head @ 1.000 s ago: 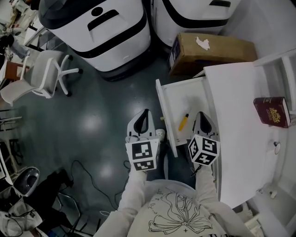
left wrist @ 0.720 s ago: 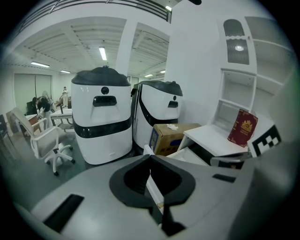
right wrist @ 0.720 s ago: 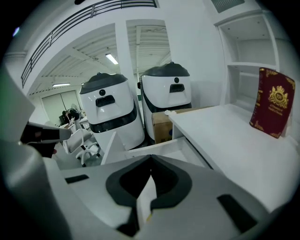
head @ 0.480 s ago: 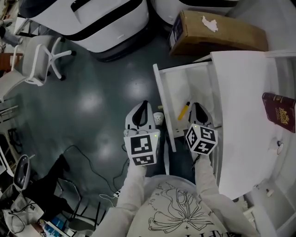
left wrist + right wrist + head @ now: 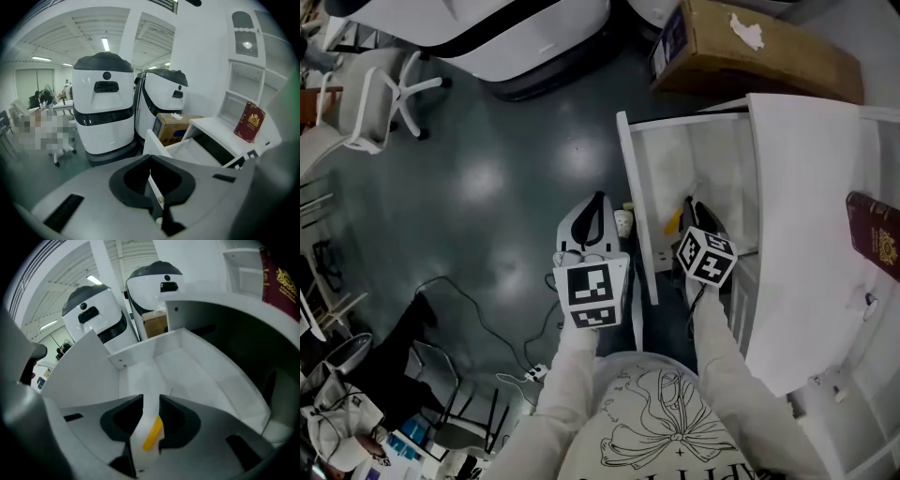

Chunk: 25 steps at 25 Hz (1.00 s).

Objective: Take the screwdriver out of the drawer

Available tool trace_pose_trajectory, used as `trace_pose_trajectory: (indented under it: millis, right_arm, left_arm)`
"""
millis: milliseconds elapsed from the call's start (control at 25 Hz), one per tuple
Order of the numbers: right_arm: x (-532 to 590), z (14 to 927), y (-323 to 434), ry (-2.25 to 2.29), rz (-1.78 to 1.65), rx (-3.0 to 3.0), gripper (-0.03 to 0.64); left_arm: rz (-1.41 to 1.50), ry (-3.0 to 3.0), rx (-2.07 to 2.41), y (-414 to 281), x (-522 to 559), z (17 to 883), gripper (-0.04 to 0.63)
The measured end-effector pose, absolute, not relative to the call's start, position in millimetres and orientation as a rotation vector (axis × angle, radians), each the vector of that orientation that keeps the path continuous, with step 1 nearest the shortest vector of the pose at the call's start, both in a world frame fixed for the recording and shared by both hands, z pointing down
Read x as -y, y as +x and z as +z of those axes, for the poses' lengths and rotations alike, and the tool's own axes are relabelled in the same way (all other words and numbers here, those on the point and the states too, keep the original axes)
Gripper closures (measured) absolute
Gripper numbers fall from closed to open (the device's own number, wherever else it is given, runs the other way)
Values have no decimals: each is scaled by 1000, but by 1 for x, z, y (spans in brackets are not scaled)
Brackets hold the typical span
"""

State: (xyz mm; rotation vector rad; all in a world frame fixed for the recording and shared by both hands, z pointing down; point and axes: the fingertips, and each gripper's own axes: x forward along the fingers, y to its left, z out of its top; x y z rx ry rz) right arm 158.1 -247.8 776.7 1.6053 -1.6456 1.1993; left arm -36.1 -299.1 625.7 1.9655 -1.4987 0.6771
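Note:
The white drawer [image 5: 634, 197] stands pulled out from under the white desk top [image 5: 806, 216]. A screwdriver [image 5: 674, 222] with a yellow handle lies on the drawer floor. My right gripper [image 5: 688, 206] points steeply down into the drawer, right beside the handle. In the right gripper view its jaws [image 5: 151, 399] are opening, and the yellow handle [image 5: 152, 433] shows in the gap between them, with no pad pressing on it. My left gripper [image 5: 597, 201] hangs over the dark floor just left of the drawer front, shut [image 5: 150, 158] and holding nothing.
A cardboard box [image 5: 750, 52] sits on the floor behind the drawer, beside two large white machines [image 5: 105, 110]. A dark red book [image 5: 877, 234] lies on the desk at the right. An office chair [image 5: 375, 103] and loose cables [image 5: 478, 375] are at the left.
Both grippers have come down. The right one has sunk into the drawer and now sits over the yellow handle, with its jaws parted. The left one stays shut.

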Motion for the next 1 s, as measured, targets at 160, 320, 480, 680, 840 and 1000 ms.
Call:
trace_pose_trajectory:
  millis: [160, 320, 480, 680, 840, 1000]
  right_arm:
    - [244, 800, 160, 1580, 1247, 1585, 511]
    - [243, 816, 162, 1572, 1289, 1529, 509]
    - [239, 830, 166, 1572, 1319, 1462, 508]
    - [235, 842, 168, 1563, 1360, 1402, 512]
    - [233, 850, 167, 1551, 1381, 1376, 517]
    - [232, 853, 168, 1548, 1373, 1353, 534]
  left_arm:
    - [681, 1959, 1490, -33, 302, 632, 589]
    - [682, 1952, 1481, -30, 304, 637, 589]
    - [688, 1942, 1475, -29, 304, 642, 590]
    - [699, 1926, 1474, -32, 305, 648, 589]
    - [707, 1910, 1474, -37, 303, 653, 589]
    - [722, 1898, 1471, -38, 300, 659, 589]
